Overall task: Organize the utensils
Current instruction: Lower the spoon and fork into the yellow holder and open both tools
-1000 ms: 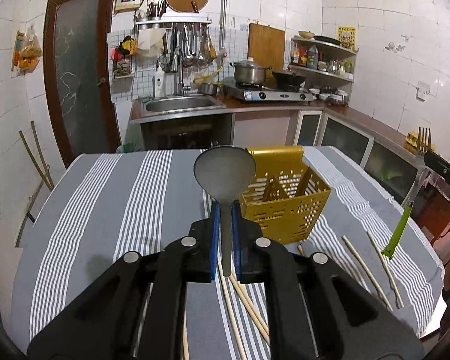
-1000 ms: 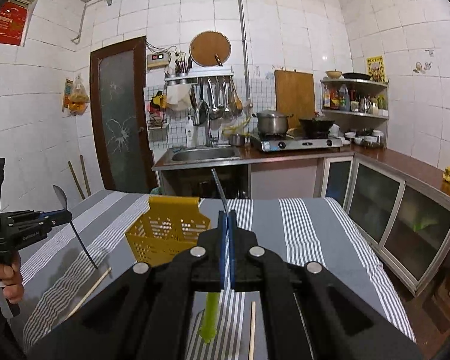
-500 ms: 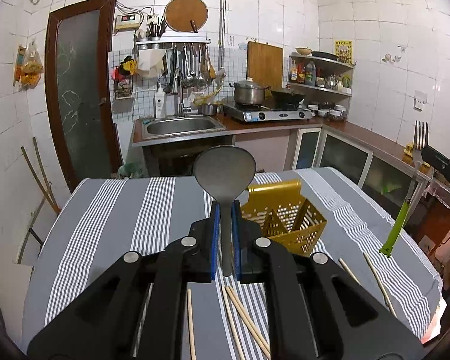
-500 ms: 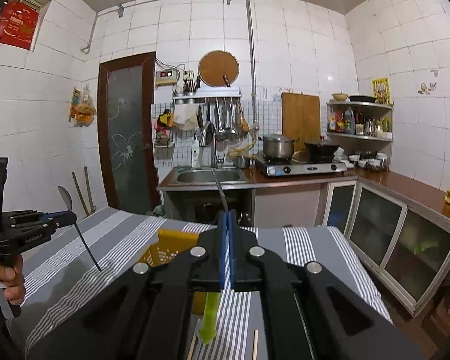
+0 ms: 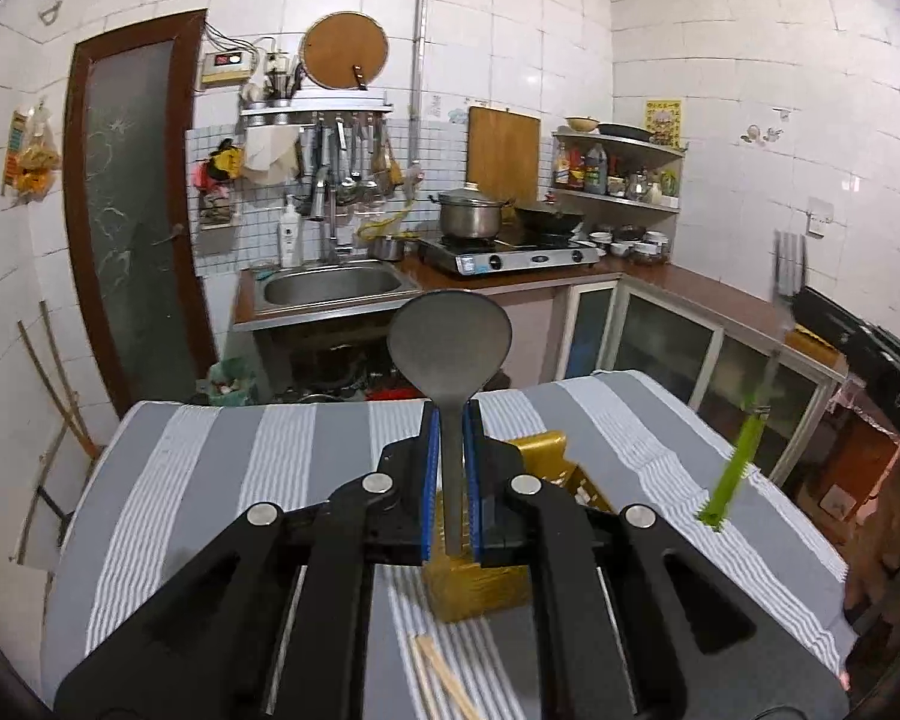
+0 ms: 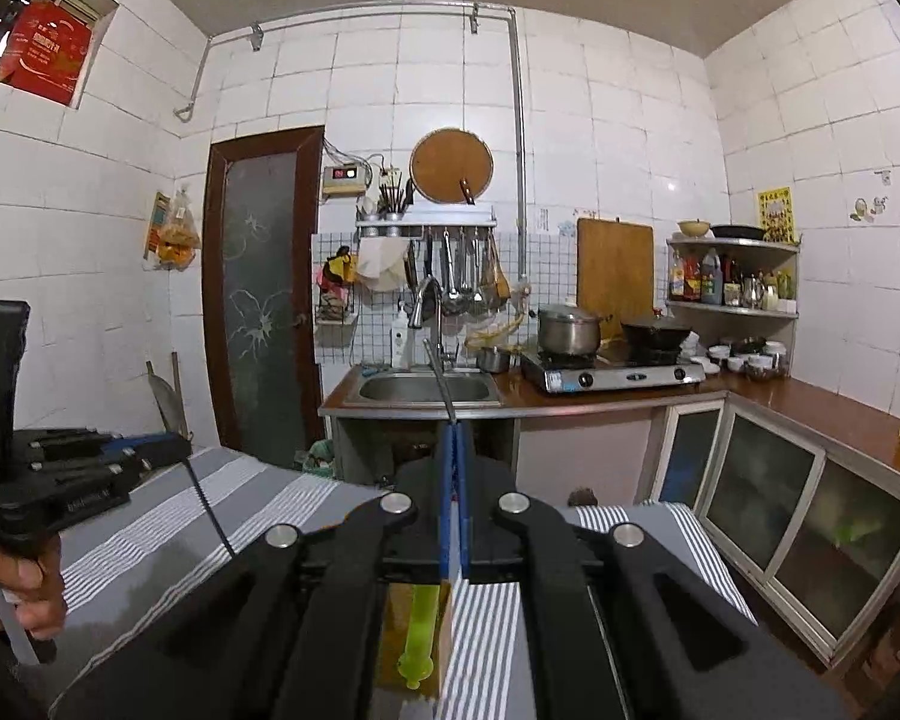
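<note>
spoon (image 5: 450, 342) – bowl up, handle clamped btwn blue pads of left gripper (image 5: 452, 480), above striped table (image 5: 210, 480) | fork (image 5: 777, 324) w/ green handle – pinched in right gripper (image 6: 455, 480) (tines up) | yellow basket (image 5: 480, 588) under both, on table | chopsticks (image 5: 438, 684) nr basket

Yellow basket (image 5: 546, 450) (grey-and-white striped tablecloth (image 5: 222, 480)), green-handled fork (image 5: 744, 450).

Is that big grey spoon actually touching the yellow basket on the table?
Apart. The right wrist view shows the spoon hanging from the left gripper, well left of the yellow basket, with striped tablecloth between them.
</note>
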`<state>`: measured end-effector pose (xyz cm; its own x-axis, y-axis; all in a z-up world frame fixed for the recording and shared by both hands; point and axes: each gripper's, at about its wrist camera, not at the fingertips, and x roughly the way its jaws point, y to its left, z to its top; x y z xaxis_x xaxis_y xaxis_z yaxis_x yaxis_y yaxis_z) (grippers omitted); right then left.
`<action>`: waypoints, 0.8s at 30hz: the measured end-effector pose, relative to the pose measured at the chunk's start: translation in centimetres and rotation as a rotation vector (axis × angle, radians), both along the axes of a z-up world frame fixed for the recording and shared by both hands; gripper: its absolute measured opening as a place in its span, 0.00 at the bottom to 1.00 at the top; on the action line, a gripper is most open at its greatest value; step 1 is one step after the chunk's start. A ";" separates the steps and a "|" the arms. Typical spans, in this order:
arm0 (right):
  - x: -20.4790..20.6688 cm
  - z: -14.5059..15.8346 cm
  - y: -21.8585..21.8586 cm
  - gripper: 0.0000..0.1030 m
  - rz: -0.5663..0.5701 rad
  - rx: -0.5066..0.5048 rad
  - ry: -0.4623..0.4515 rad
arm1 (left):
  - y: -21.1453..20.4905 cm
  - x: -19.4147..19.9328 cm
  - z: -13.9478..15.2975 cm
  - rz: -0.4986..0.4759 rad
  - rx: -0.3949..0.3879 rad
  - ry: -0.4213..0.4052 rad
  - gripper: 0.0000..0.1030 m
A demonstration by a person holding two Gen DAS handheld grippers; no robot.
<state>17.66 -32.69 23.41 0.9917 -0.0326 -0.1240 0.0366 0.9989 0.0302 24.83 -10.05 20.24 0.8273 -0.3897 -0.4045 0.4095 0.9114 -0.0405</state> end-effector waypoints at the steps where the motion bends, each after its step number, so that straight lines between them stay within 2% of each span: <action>1: 0.7 0.1 0.2 0.01 0.000 -0.005 -0.009 | -0.4 0.3 -0.1 -0.003 0.000 0.002 0.07; 8: 5.6 -0.9 1.4 0.01 0.009 -0.007 -0.010 | -3.4 4.2 -2.1 -0.016 0.004 0.056 0.07; 15: 10.1 -4.4 1.5 0.01 0.026 0.037 0.078 | -5.0 7.7 -6.1 -0.011 0.029 0.153 0.07; 16: 11.0 -5.3 1.4 0.02 0.043 0.059 0.114 | -5.1 8.3 -6.8 -0.012 0.039 0.176 0.07; 17: 11.7 -6.1 1.1 0.02 0.056 0.087 0.146 | -5.3 8.8 -7.5 -0.015 0.046 0.207 0.12; 18: 12.3 -6.8 0.8 0.03 0.054 0.102 0.172 | -5.2 9.4 -8.3 -0.010 0.047 0.237 0.29; 19: 12.7 -7.3 0.6 0.03 0.043 0.105 0.193 | -5.0 9.6 -8.6 -0.002 0.049 0.244 0.36; 22: 12.8 -7.9 -1.8 0.03 -0.044 0.131 0.209 | -3.7 9.8 -8.6 0.024 0.057 0.239 0.37; 24: 12.0 -7.8 -3.7 0.07 -0.089 0.156 0.198 | -2.4 9.7 -8.2 0.050 0.048 0.224 0.43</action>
<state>29.69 -36.44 15.62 0.9416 -0.0836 -0.3261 0.1445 0.9753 0.1673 34.52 -12.49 12.05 0.7326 -0.3262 -0.5974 0.3492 0.9335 -0.0815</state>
